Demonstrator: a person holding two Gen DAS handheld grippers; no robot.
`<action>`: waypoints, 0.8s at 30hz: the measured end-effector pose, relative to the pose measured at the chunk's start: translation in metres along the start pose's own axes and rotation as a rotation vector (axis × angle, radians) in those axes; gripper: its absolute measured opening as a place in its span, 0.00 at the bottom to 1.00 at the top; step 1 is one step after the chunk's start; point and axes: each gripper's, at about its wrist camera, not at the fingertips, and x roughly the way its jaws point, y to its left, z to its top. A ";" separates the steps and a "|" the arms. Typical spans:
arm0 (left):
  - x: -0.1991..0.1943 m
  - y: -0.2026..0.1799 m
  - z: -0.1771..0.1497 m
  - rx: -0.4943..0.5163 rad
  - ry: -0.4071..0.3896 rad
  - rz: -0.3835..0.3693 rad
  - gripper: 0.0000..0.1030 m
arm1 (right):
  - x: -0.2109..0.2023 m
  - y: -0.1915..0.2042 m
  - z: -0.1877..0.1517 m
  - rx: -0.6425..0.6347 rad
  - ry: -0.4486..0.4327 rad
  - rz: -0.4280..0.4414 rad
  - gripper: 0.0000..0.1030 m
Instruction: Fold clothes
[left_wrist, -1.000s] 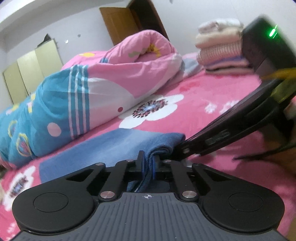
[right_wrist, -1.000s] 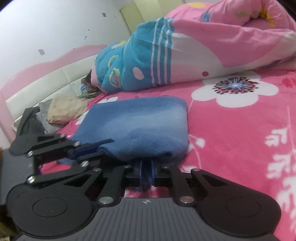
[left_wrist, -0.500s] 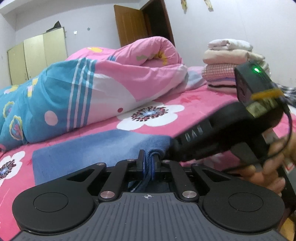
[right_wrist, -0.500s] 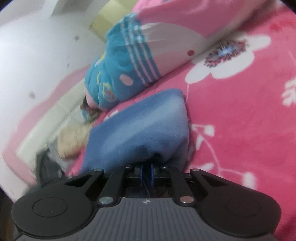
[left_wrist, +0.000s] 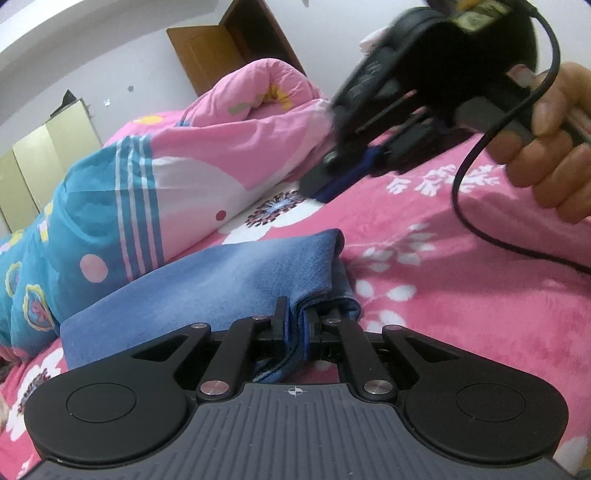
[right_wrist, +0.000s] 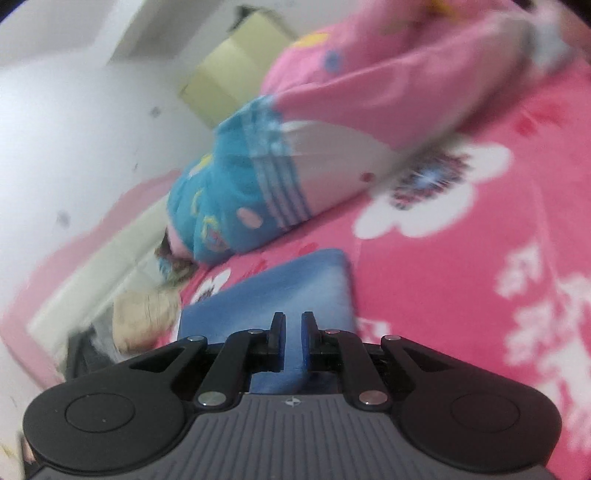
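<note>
Nearest the lens, the left tool (left_wrist: 294, 319) is clamped on the near edge of a soft blue fleece garment (left_wrist: 207, 280), several layers bunching between its fingers, and that pinch looks meant to pin the folded edge in place. The garment itself lies flat on the bright pink flower-print bed cover (left_wrist: 443, 288), already doubled into a tidy rectangle with a rounded fold along its right side; whether another fold is due or the piece is done, this one moment does not settle. Up and to the right, the right tool (left_wrist: 343, 177) hangs clear above the bed, a hand (left_wrist: 550, 140) gripping its handle and a black cable (left_wrist: 465, 184) looping down. In its own blurred view, the right tool (right_wrist: 293, 330) has its fingers slightly apart with nothing between them, the blue cloth showing through the gap below, so it seems free to reach for a fresh hold. Beyond the garment slumps a rolled quilt in pink, white and turquoise with stripes (left_wrist: 147, 192), then pale yellow-green wardrobe doors (left_wrist: 33, 173) and a brown wooden door (left_wrist: 221, 48). The garment's far-left end runs out of sight behind the tool body, its type is hard to tell, and the heap by the headboard in the right view is too smeared to name.
</note>
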 end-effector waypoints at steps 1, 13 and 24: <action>0.000 0.000 0.000 0.003 0.003 -0.001 0.07 | 0.010 0.003 -0.005 -0.038 0.040 -0.025 0.10; -0.019 0.033 0.024 -0.324 -0.048 -0.058 0.21 | 0.022 -0.003 -0.025 -0.039 0.083 -0.056 0.08; 0.013 0.022 0.013 -0.336 0.026 -0.034 0.21 | -0.003 0.002 0.005 -0.038 0.029 -0.120 0.10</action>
